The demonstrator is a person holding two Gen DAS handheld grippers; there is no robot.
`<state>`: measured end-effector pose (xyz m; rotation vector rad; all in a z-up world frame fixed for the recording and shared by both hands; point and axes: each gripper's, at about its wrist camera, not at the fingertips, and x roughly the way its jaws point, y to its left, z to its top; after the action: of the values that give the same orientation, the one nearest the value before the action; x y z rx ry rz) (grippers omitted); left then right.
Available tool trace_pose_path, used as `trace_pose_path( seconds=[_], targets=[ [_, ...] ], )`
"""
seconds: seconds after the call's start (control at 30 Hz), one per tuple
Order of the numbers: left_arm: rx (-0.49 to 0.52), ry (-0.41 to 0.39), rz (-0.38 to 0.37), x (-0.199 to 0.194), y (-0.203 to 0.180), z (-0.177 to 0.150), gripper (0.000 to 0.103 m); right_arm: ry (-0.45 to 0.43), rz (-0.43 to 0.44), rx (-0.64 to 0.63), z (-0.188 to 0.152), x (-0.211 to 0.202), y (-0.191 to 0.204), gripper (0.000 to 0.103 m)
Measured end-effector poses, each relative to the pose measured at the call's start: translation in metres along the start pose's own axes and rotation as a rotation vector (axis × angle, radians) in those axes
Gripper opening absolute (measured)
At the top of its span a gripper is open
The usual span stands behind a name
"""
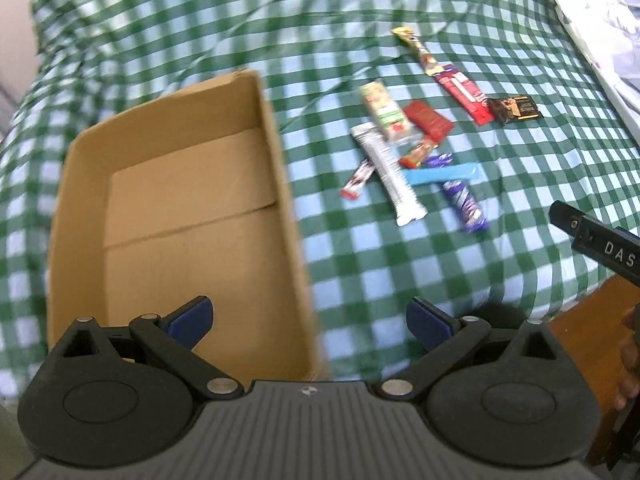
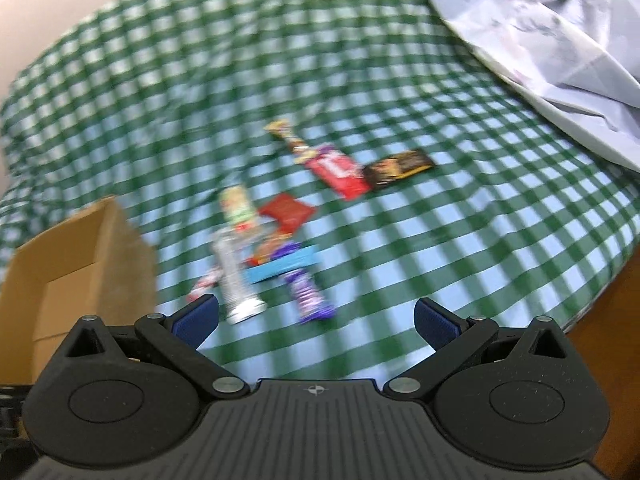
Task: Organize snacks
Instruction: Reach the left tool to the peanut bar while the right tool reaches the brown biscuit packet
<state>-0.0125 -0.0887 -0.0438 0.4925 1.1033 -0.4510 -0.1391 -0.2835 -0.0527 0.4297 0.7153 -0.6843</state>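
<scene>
An empty cardboard box (image 1: 280,184) lies open on the green checked cloth, seen at the left edge in the right wrist view as the box (image 2: 80,256). To its right lie several snack bars: a silver bar (image 1: 390,174), a purple bar (image 1: 464,200), a light blue bar (image 1: 444,174), a red pack (image 1: 428,120), a long red bar (image 1: 466,96) and a dark bar (image 1: 518,108). My left gripper (image 1: 310,320) hovers open over the box's near right wall. My right gripper (image 2: 316,320) is open above the cloth, just short of the silver bar (image 2: 234,280) and purple bar (image 2: 308,296).
A crumpled pale sheet (image 2: 540,36) covers the far right. The cloth (image 1: 400,280) ends at a wooden edge (image 1: 580,320) near right. The right gripper's black body (image 1: 600,244) shows at the left view's right edge, with a hand (image 1: 630,360) below it.
</scene>
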Motion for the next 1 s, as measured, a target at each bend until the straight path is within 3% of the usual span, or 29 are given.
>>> trace_pose_path(
  seconds=[0.27,0.57,1.0],
  targets=[
    [0.059,0.083,0.004,0.067,-0.050,0.065,0.103,0.037,-0.135,0.038,0.048,0.072,-0.056,0.103],
    [0.099,0.159,-0.016,0.132,-0.079,0.109,0.103,0.080,-0.150,0.083,0.085,0.144,-0.081,0.103],
    [0.049,0.231,0.011,0.202,-0.059,0.155,0.103,0.082,-0.139,0.129,0.109,0.206,-0.085,0.103]
  ],
)
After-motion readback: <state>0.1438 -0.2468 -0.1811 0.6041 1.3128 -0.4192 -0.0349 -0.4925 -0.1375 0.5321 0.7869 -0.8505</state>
